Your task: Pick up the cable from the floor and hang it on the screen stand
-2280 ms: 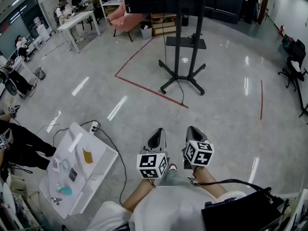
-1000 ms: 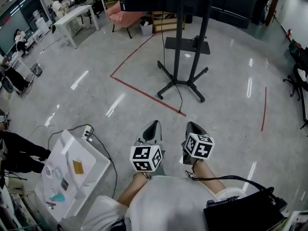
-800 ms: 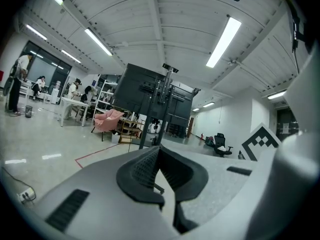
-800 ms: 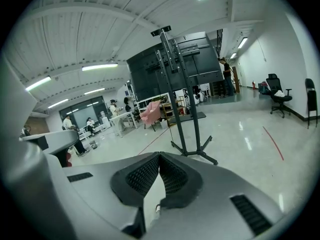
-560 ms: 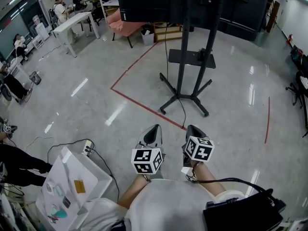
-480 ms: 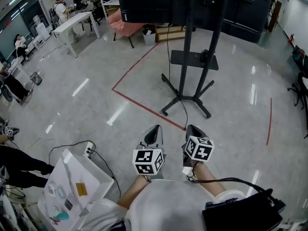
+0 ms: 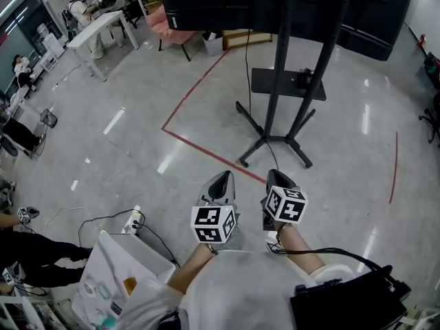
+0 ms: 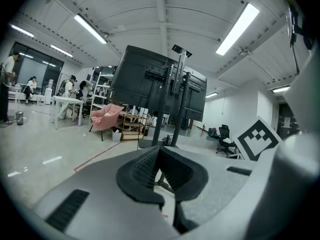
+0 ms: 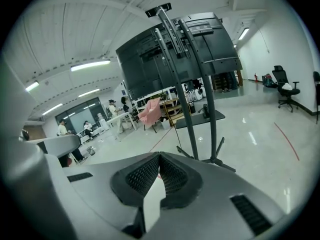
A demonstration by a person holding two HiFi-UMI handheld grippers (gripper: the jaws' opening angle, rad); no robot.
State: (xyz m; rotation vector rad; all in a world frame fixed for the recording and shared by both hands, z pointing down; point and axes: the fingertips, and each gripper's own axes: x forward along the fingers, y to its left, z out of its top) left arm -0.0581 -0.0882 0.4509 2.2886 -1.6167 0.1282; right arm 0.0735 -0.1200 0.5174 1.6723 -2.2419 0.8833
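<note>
The screen stand (image 7: 280,74) rises ahead of me, its black screen (image 7: 220,2) at the top edge and its legs spread on the floor. A thin black cable (image 7: 248,67) hangs from the screen and trails past the base toward me. My left gripper (image 7: 221,179) and right gripper (image 7: 276,176) are held side by side at waist height, short of the stand. Both are shut with nothing between the jaws. The left gripper view shows the left gripper (image 8: 159,150) pointing at the stand (image 8: 177,99). Past the right gripper (image 9: 159,157), the cable (image 9: 176,126) hangs beside the poles.
Red tape lines (image 7: 206,150) cross the grey floor before the stand. A white cart (image 7: 127,270) and a power strip (image 7: 135,218) sit at my lower left, a black bag (image 7: 344,308) at lower right. A white desk (image 7: 96,31), a pink chair (image 7: 165,19) and people stand far left.
I have walked toward the screen stand, which now looks nearer and larger. The cart has slid toward the lower left. Both grippers keep the same shut pose.
</note>
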